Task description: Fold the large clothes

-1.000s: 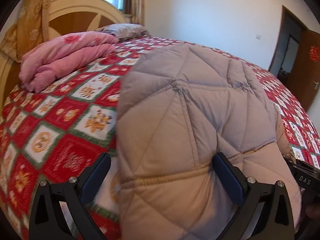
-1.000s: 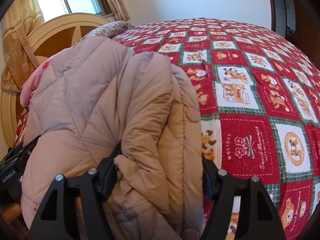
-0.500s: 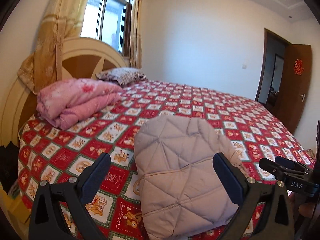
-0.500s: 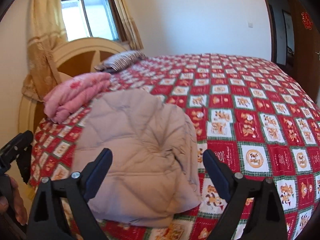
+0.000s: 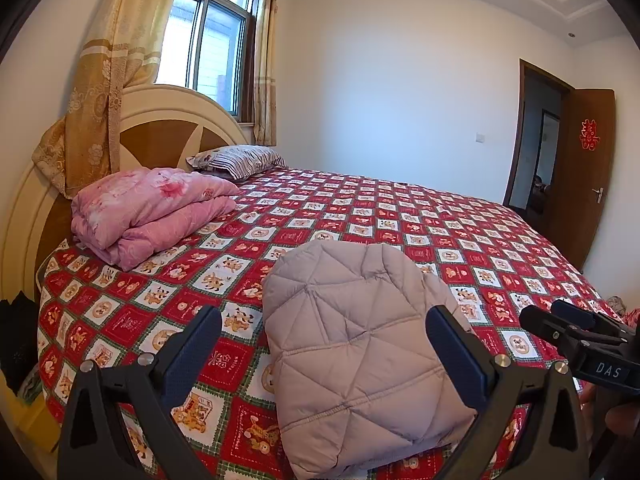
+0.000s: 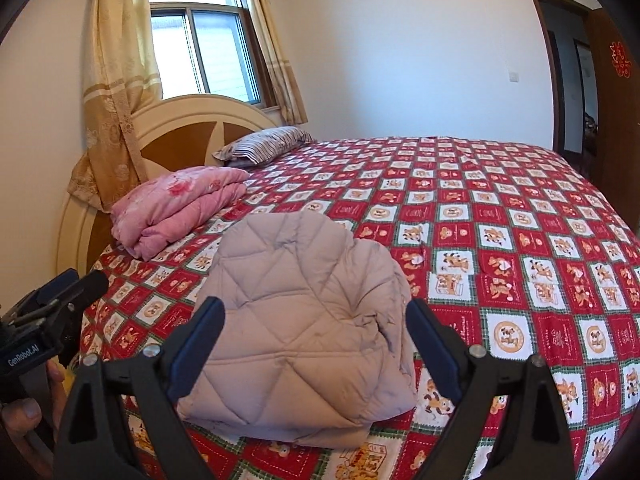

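The quilted jacket [image 5: 360,356] lies folded into a compact, rounded bundle near the front edge of the bed [image 5: 460,236], touching nothing but the cover beneath it. Its shell is a smooth, matte, greyish-beige fabric, puffy and stitched in diamond and triangle panels, with a ribbed or seamed band running across its lower part. In the right wrist view the same bundle [image 6: 304,312] shows a crumpled fold along its right side, where layers of fabric bunch together.

The bedspread [image 6: 500,216] is a flat printed cloth of red and white squares with small cartoon figures, edged in green plaid lines. A pink floral duvet [image 5: 152,208], soft and thick, sits folded in a loose stack near the curved cream and brown headboard [image 5: 172,128], well apart from the jacket. A striped pillow [image 5: 240,160] lies beside it at the head of the bed. Gold patterned curtains [image 5: 104,80] hang by the window [image 5: 212,48].

The left gripper [image 5: 324,344] hangs above the near bed edge with its dark padded fingers spread wide, clear of the jacket. The right gripper [image 6: 316,332] is likewise spread; its jaws have just been opening, and nothing is pinched between them.
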Available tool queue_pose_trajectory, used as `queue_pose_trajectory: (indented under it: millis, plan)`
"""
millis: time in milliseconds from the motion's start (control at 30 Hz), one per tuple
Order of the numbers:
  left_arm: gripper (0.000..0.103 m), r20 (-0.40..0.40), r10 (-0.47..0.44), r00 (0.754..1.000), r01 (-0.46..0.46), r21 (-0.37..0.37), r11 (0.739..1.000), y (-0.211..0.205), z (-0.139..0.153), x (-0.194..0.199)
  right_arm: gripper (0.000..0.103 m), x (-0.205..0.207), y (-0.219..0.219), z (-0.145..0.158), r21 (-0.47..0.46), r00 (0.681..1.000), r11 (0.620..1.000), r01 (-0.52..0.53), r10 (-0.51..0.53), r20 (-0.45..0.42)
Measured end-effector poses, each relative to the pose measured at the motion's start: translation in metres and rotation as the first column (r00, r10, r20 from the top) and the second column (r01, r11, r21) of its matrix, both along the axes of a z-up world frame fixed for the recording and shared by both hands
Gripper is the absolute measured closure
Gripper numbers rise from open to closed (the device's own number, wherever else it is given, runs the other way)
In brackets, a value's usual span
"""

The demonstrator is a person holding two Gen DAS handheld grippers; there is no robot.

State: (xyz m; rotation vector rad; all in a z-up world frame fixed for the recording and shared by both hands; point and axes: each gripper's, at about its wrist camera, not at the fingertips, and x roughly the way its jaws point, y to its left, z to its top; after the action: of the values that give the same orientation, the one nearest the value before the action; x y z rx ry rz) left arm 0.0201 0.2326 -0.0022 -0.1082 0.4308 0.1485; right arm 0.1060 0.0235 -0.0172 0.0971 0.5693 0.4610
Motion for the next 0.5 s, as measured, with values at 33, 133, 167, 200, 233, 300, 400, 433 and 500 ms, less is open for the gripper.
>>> queue_pose_trajectory:
  millis: [33, 133, 167, 200, 233, 300, 400, 433, 500]
  plan:
    - [0.001, 0.000, 0.001, 1.000, -0.001, -0.001, 1.000, -0.0002, -0.0003, -0.0003, 0.009, 0.0001, 0.0001, -0.0001, 0.003, 1.000, 1.000, 0.001, -0.001, -0.002]
    - [0.001, -0.002, 0.001, 1.000, -0.001, -0.002, 1.000, 0.0002, -0.0012, -0.0005, 0.009, 0.0005, -0.0009, -0.0019, 0.003, 1.000, 1.000, 0.001, -0.001, -0.009]
    - [0.001, -0.002, 0.002, 1.000, -0.002, -0.004, 1.000, 0.0003, -0.0016, -0.0005, 0.009, 0.0005, 0.0000, -0.0024, 0.001, 1.000, 1.000, 0.000, 0.000, -0.011]
    - [0.001, -0.004, 0.001, 1.000, -0.001, -0.004, 1.000, 0.0001, -0.0022, -0.0009, 0.009, 0.0005, 0.0008, -0.0028, -0.002, 1.000, 1.000, 0.001, -0.001, -0.013]
    - [0.001, -0.006, 0.002, 1.000, -0.002, -0.003, 1.000, -0.0003, -0.0026, -0.0005, 0.009, 0.0001, 0.0012, -0.0034, -0.002, 1.000, 1.000, 0.000, 0.000, -0.013]
    - [0.001, -0.006, 0.002, 1.000, -0.002, -0.002, 1.000, -0.0008, -0.0033, -0.0005, 0.009, 0.0009, 0.0009, -0.0045, -0.002, 1.000, 1.000, -0.001, 0.001, -0.018]
    - [0.001, -0.007, 0.001, 1.000, -0.001, -0.005, 1.000, -0.0010, -0.0036, 0.0004, 0.009, 0.0009, 0.0013, -0.0049, -0.003, 1.000, 1.000, 0.001, -0.001, -0.018]
    - [0.001, -0.008, 0.002, 1.000, -0.002, -0.004, 1.000, -0.0011, -0.0035, 0.0005, 0.009, 0.0006, 0.0011, -0.0049, -0.002, 1.000, 1.000, 0.000, 0.000, -0.017]
    - [0.001, -0.006, 0.002, 1.000, -0.002, -0.004, 1.000, -0.0018, -0.0036, 0.0002, 0.009, 0.0008, 0.0012, -0.0050, -0.003, 1.000, 1.000, 0.001, -0.001, -0.017]
